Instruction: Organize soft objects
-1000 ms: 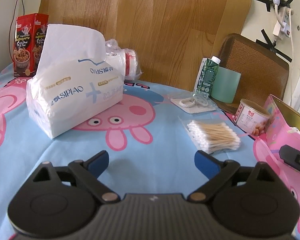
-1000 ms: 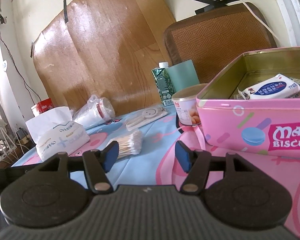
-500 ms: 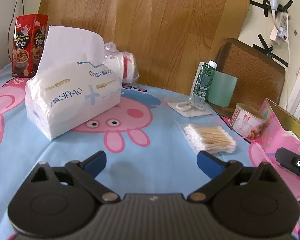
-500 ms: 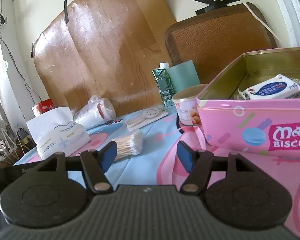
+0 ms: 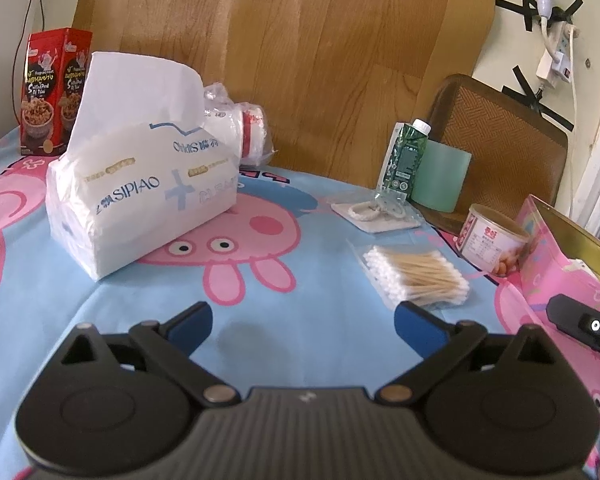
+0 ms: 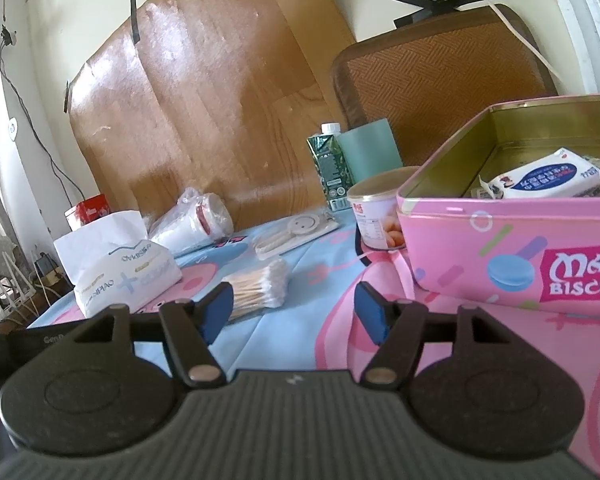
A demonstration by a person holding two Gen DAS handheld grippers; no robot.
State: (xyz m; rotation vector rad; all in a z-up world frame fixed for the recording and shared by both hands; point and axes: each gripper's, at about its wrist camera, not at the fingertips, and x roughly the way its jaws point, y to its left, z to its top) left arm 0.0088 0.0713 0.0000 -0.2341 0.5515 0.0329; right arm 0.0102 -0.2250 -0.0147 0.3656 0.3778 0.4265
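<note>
Since the earlier frame your left gripper has just been opening, its blue fingers now spread wide with nothing between them, only bare blue cloth of the tabletop below. Your right gripper has also been widening a little; its fingers stand partly apart and hold nothing. Nothing else on the cloth has shifted.

Your tissue pack sits on the left part of the tabletop, resting on its broad base, one loose sheet standing up from its top slot. In the left view its long axis runs from near left to far right, with the printed side facing you. It is well apart from both grippers.

Your bag of cotton swabs lies flat to the right of the tissue pack, just ahead of the left gripper's right finger; the sticks run left to right in that view, white tips at both ends. In the right view the same bag lies just beyond the right gripper's left finger, not touching it.

Your pink biscuit tin stands open at the right, and a wrapped pack of wipes lies inside it, tilted, long axis across the tin. A small can stands just beside the tin's left wall. Behind it are a green carton and a pale green cup, upright and touching. A red box stands at the far left.
</note>
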